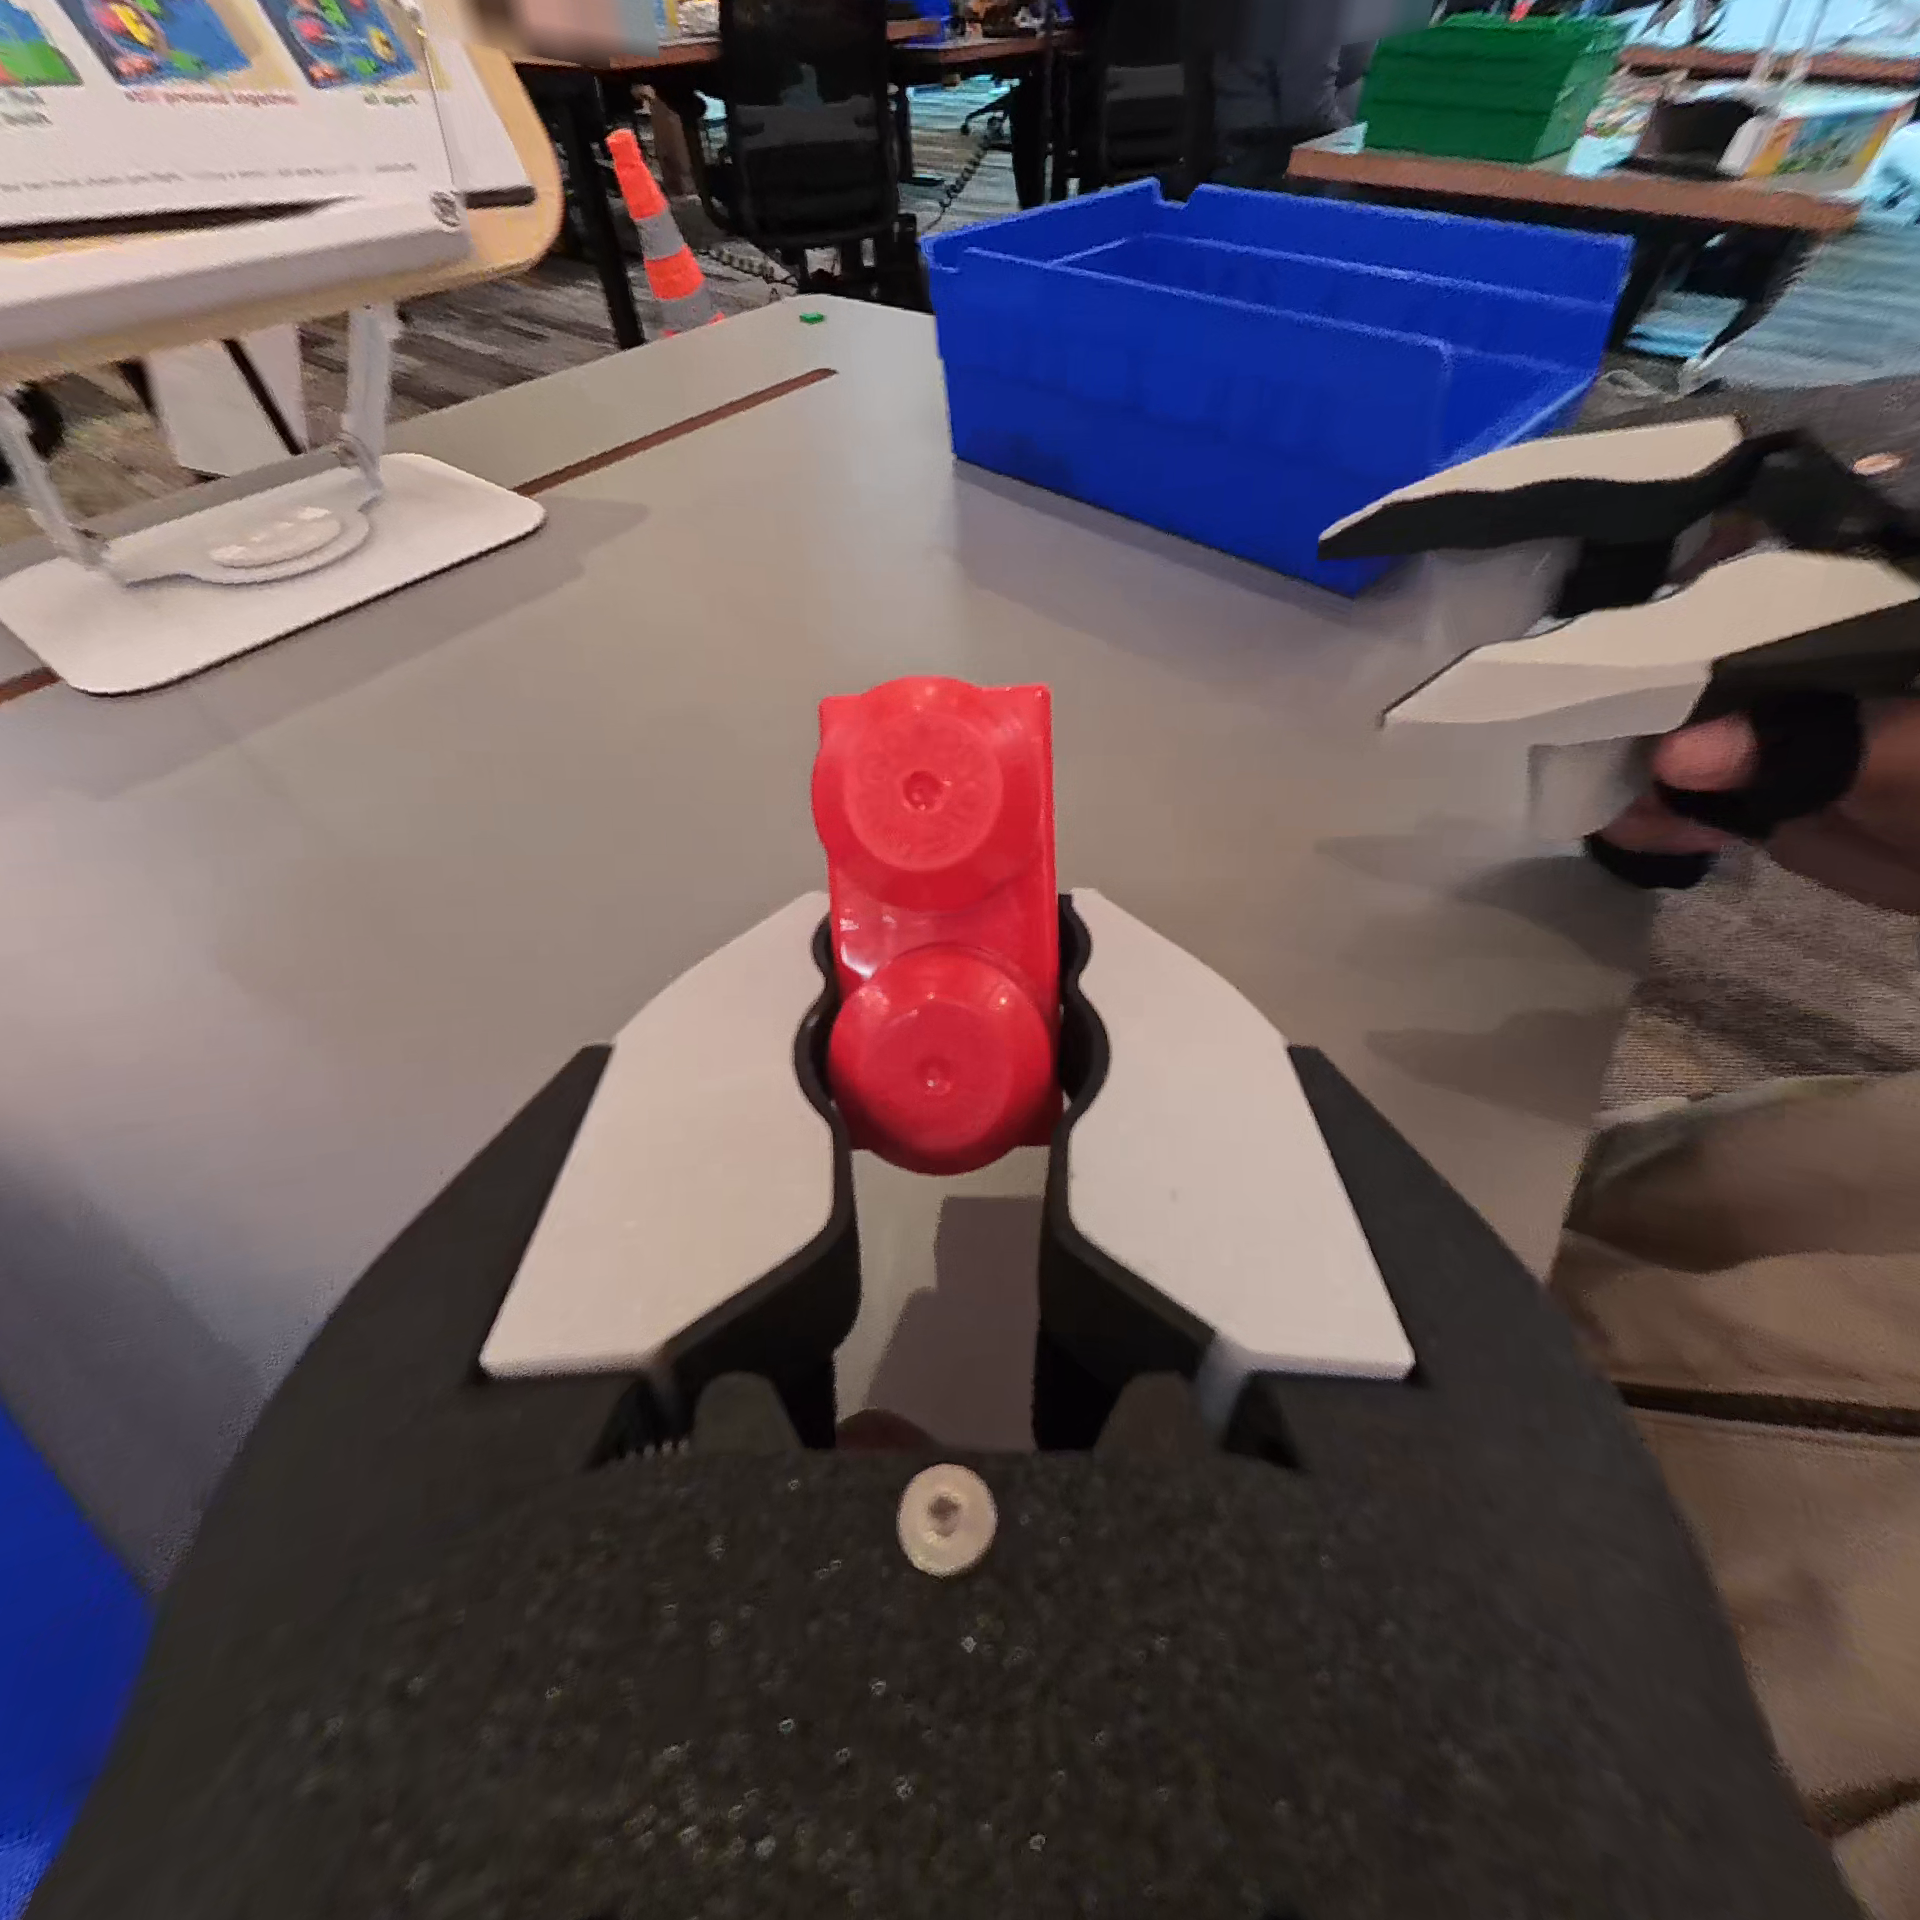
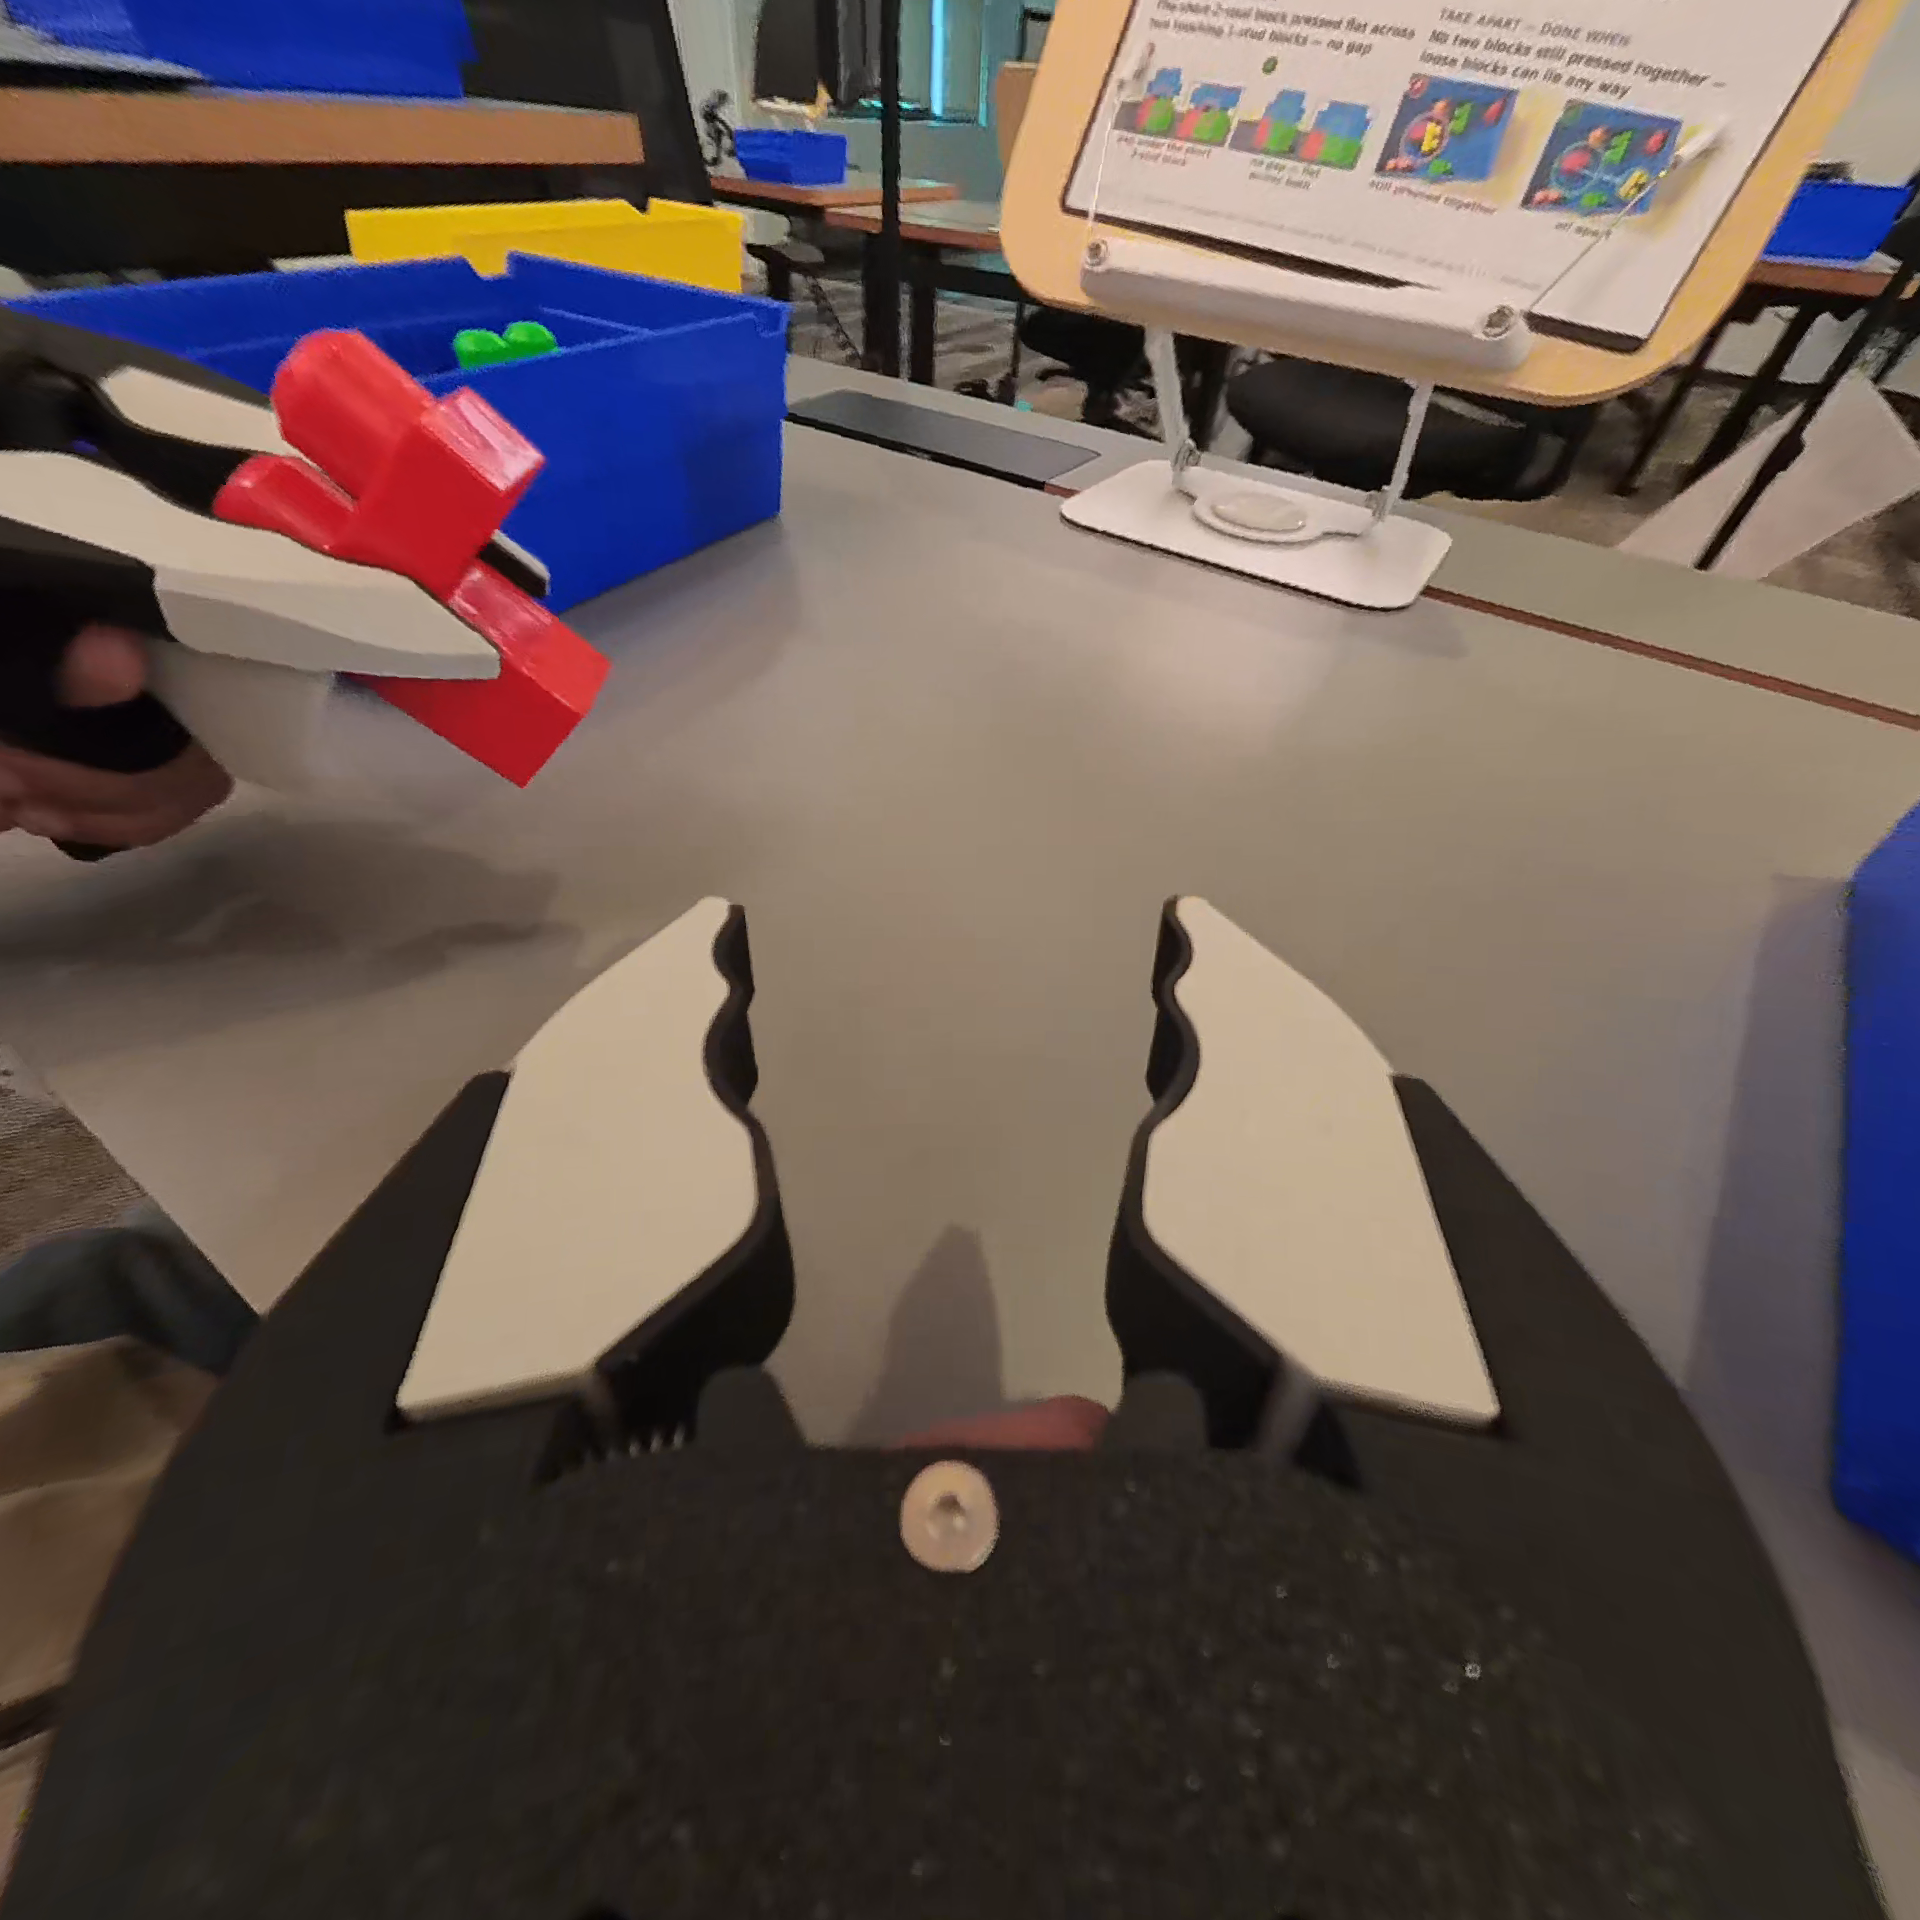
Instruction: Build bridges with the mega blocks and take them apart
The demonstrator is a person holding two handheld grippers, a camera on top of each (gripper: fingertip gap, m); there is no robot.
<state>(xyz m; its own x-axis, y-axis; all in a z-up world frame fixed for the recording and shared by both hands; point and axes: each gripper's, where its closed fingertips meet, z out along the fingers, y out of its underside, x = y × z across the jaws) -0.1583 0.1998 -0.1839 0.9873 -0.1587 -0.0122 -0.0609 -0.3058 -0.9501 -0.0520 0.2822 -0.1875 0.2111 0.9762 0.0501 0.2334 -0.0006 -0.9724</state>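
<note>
My left gripper is shut on a red two-stud mega block, held above the grey table with its studs facing the camera. The same red block and left gripper show at the left of the right wrist view, in front of a blue bin that holds a green block. My right gripper is open and empty above the table; it also shows at the right edge of the left wrist view.
A blue bin stands on the table's far right side in the left wrist view. A white stand with an instruction sheet stands at the back. Another blue container is at the right edge. A person's hand holds the right gripper.
</note>
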